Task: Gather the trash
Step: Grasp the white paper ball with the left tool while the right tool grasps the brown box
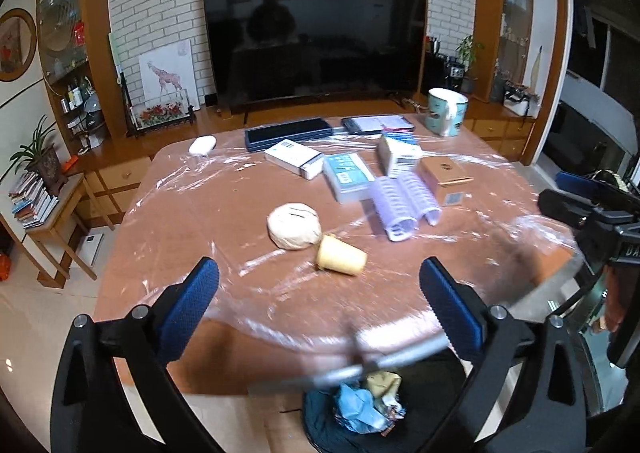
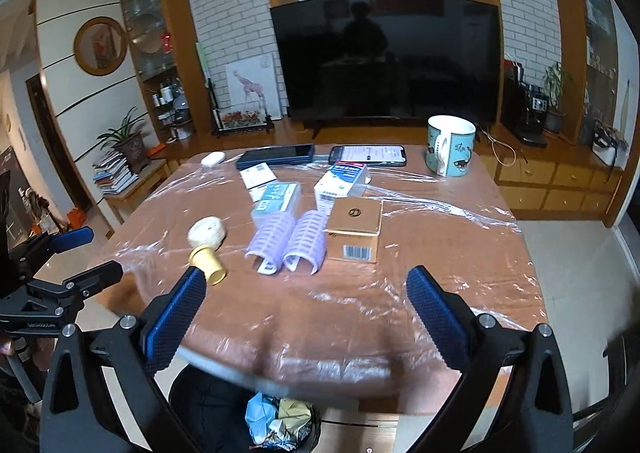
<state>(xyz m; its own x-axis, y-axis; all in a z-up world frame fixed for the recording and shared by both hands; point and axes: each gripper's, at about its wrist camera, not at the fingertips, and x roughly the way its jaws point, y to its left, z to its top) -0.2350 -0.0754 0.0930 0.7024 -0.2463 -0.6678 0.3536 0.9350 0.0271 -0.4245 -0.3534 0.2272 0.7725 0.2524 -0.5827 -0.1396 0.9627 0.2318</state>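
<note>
A yellow paper cup lies on its side on the plastic-covered brown table, touching a crumpled white paper ball. Both also show in the right wrist view: the cup and the ball. A black trash bin with blue and tan wrappers inside stands below the table's near edge; it also shows in the right wrist view. My left gripper is open and empty, just short of the cup. My right gripper is open and empty above the near table edge.
Two purple hair rollers, a brown box, several white and blue boxes, two phones, a white case and a teal mug sit on the table. A TV stands behind.
</note>
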